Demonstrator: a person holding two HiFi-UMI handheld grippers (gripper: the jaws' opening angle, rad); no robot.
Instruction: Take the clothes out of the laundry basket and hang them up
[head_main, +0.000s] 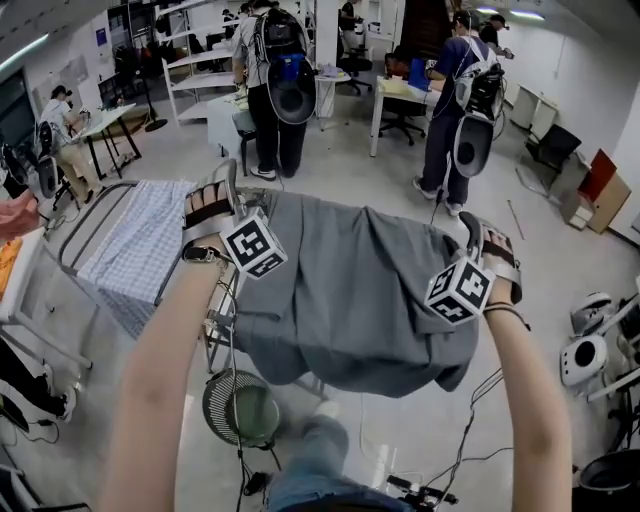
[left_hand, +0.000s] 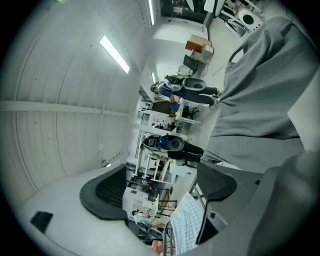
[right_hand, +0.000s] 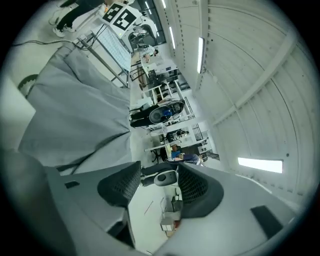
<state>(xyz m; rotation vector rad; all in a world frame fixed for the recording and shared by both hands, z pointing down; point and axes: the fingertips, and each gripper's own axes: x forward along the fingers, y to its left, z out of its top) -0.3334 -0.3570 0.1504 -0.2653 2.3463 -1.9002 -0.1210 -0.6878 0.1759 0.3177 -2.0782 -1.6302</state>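
Observation:
A large grey garment (head_main: 350, 300) hangs spread between my two raised grippers. My left gripper (head_main: 212, 200) is at its upper left corner and my right gripper (head_main: 488, 250) at its upper right. In the left gripper view the jaws (left_hand: 160, 185) stand apart with only the room between the pads, and the grey cloth (left_hand: 260, 95) lies against the outer side of the right finger. The right gripper view shows the same: the jaws (right_hand: 157, 185) are open with nothing between them, and the cloth (right_hand: 75, 110) runs along the left finger's outer side. A round green mesh laundry basket (head_main: 240, 408) stands on the floor below.
A metal drying rack (head_main: 75, 235) at the left carries a blue checked cloth (head_main: 135, 240). Two people with backpacks (head_main: 270, 90) (head_main: 455, 110) stand beyond the garment among desks and chairs. White devices (head_main: 585, 355) and cables lie on the floor at the right.

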